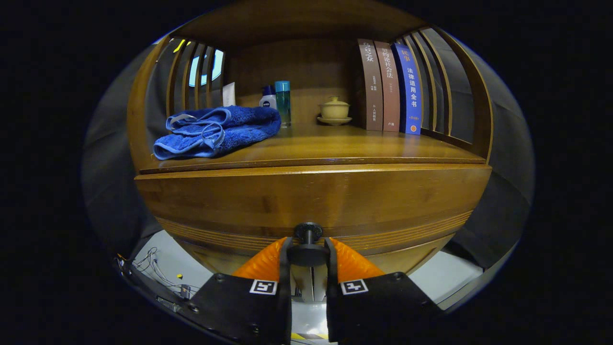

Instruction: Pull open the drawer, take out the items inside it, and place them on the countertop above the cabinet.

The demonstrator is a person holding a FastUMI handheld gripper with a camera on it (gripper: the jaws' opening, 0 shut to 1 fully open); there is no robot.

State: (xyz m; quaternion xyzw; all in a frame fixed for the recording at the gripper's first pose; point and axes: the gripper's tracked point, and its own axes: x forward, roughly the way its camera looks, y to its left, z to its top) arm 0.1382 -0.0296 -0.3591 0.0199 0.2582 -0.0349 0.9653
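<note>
A: What sits on the countertop (335, 148), starting at your left?

B: A folded blue towel (218, 130) lies at the left front corner, one end hanging just over the front edge. Behind it, along the back edge, you have a white tube (229, 94), a small white bottle with a blue cap (268, 97), then a taller teal bottle (283, 102), close together.

A: Further right?

B: A small lidded ceramic cup on a saucer (334, 111) stands near the middle of the back edge. Just beside it, three upright books (390, 86), two brown and one blue, fill the right back corner against the slatted side.

A: And the drawer?

B: The drawer front (311, 201) looks flush under the countertop, not pulled out. Its dark round knob (308, 232) is at bottom centre.

A: Your gripper?

B: The gripper (308, 253) has its orange fingers (268, 261) closed in on the knob, one pressing each side of it.
</note>
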